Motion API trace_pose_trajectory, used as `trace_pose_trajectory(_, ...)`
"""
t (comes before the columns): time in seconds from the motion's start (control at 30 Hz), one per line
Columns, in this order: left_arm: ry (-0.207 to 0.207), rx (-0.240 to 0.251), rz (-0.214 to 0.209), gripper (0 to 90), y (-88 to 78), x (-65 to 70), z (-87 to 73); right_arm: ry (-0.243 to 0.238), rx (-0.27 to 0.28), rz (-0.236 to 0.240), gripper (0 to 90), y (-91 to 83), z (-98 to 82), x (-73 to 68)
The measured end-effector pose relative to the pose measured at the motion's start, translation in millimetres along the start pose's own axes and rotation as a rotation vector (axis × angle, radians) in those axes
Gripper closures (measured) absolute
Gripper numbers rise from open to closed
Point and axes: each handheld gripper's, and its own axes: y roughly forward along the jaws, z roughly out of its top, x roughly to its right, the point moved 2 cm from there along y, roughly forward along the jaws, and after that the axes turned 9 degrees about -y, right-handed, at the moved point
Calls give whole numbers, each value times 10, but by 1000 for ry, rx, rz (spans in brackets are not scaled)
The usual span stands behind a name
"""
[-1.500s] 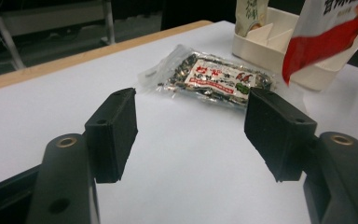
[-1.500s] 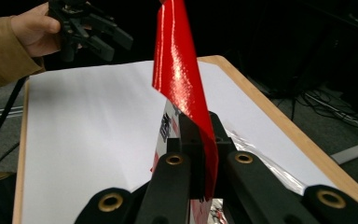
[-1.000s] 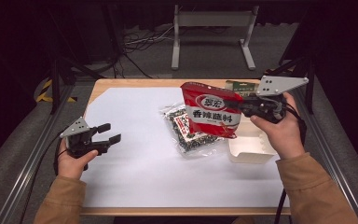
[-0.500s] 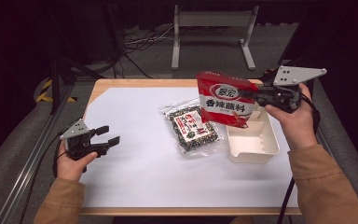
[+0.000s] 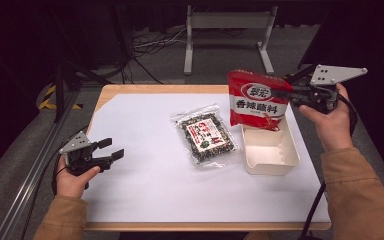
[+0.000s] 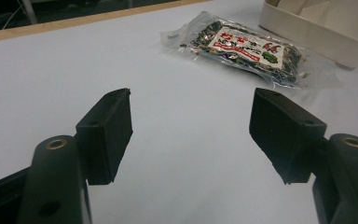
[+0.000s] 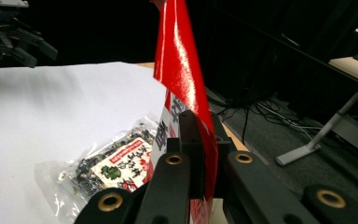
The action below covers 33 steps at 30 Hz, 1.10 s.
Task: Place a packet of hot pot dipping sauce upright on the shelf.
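Right tongs [image 5: 283, 93] pinching the red pouch [image 5: 257, 100] by its right edge; pouch hangs upright, clear of the worktop [image 5: 140, 200], its lower edge over the far end of the white tray [image 5: 270, 155]. In the right gripper view we see the jaws clamped flat on the red film [image 7: 200, 140]. Left tongs [image 5: 111, 150] spread, nothing between them, low over the white sheet at the left. Clear seaweed packet [image 5: 207, 135] lies flat just left of the tray.

A wooden table [image 5: 145, 90] carries a white sheet [image 5: 145, 165]. Behind stands a grey metal stand [image 5: 227, 22] on dim grey floor [image 5: 165, 62], with cables [image 5: 150, 45].
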Motion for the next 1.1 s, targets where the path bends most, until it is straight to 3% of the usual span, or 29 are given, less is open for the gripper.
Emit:
trace_pose_trajectory(0.67,-18,11,0,304,-3,-24,6,18,-73,-50,895,12,-241,183)
trace_pose_trajectory(1.1,-22,14,0,303,-8,-34,8,13,-146,-63,894,196,-384,241)
